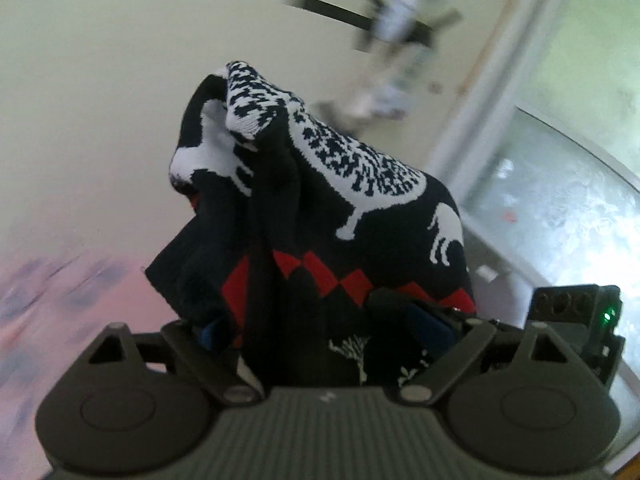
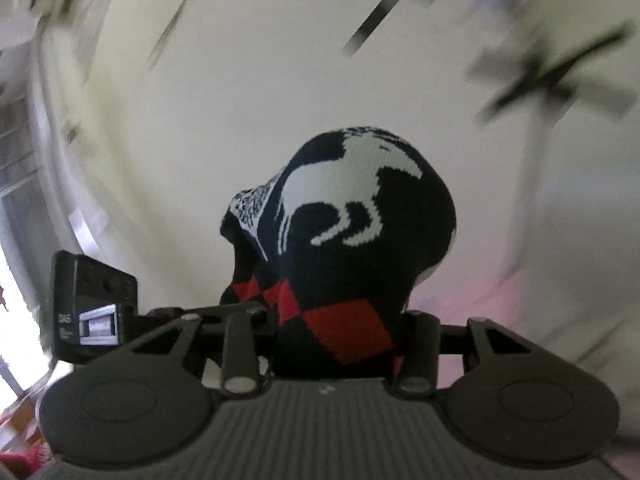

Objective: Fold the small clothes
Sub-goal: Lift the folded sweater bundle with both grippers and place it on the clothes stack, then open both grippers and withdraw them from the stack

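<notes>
A dark navy sock (image 1: 320, 208) with white animal shapes and red diamonds is bunched over my left gripper (image 1: 320, 320), which is shut on it and raised toward the wall and ceiling. The same patterned sock (image 2: 352, 232) drapes over my right gripper (image 2: 332, 332), which is shut on it too. The fabric hides the fingertips of both grippers. Both views are blurred by motion.
A pale wall fills both views. A ceiling fan (image 1: 392, 20) is up at the right in the left wrist view and shows blurred in the right wrist view (image 2: 552, 76). A frosted window (image 1: 560, 200) is at the right. Pink cloth (image 1: 48, 304) lies low left.
</notes>
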Demonstrator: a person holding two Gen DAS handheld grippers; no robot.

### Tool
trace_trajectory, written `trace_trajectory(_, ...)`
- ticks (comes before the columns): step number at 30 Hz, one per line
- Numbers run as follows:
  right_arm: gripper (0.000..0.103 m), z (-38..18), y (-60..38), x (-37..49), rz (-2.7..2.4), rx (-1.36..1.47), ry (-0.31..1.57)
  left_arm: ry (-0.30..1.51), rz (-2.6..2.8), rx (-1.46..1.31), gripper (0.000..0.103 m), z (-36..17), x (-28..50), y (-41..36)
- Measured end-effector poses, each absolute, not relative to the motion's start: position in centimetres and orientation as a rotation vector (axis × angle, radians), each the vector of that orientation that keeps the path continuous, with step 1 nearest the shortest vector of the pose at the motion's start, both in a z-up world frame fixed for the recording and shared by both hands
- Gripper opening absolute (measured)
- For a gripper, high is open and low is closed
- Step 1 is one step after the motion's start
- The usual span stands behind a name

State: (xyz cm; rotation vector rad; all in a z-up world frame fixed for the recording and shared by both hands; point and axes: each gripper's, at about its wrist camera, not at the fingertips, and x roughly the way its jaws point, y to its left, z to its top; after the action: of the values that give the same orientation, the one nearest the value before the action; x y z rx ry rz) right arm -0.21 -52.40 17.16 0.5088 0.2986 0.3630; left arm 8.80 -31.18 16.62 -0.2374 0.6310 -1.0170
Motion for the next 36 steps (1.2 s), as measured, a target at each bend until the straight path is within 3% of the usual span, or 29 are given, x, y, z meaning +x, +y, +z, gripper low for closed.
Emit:
trace_trajectory(4, 0.043, 17.7, -61.4, 0.5, 0.177, 0.519, 0.256, 0.698, -1.072, -0.236, 0.092, 17.7, 14.0, -42.9)
trace_trajectory(7, 0.044, 14.1, -66.9, 2.8, 0.075, 0.612, 0.312, 0.780, -0.966, -0.224, 0.088, 15.0, 18.0, -49.0)
trace_trajectory(9, 0.034, 10.1, -69.6, 5.0, -0.025, 0.686, 0.396, 0.898, -0.863, -0.187, 0.089, 11.4, 20.7, -52.2)
trace_trajectory(10, 0.032, 8.4, -70.2, 5.5, -0.042, 0.716, 0.403, 0.935, -0.843, -0.189, 0.096, 9.6, 21.6, -53.3)
trace_trajectory(11, 0.032, 7.1, -70.7, 5.7, -0.041, 0.761, 0.381, 0.918, -0.821, -0.177, 0.102, 8.9, 21.8, -54.0)
trace_trajectory(15, 0.033, 7.2, -69.8, 5.8, -0.088, 0.728, 0.353, 0.800, -0.773, -0.077, 0.102, 9.5, 20.1, -55.3)
trace_trajectory(20, 0.058, 9.1, -68.7, 3.5, -0.097, 0.694, 0.315, 0.708, -0.751, -0.075, 0.100, 11.8, 16.3, -51.9)
trace_trajectory(28, 0.058, 8.4, -61.9, -8.9, -0.278, 0.596, 0.226, 0.543, -0.721, -0.040, 0.103, 10.8, 5.2, -40.8)
trace_trajectory(36, 0.058, 2.3, -52.9, -15.9, -0.277, 0.616, 0.359, 0.620, -0.613, 0.018, 0.103, 3.9, -1.9, -31.8)
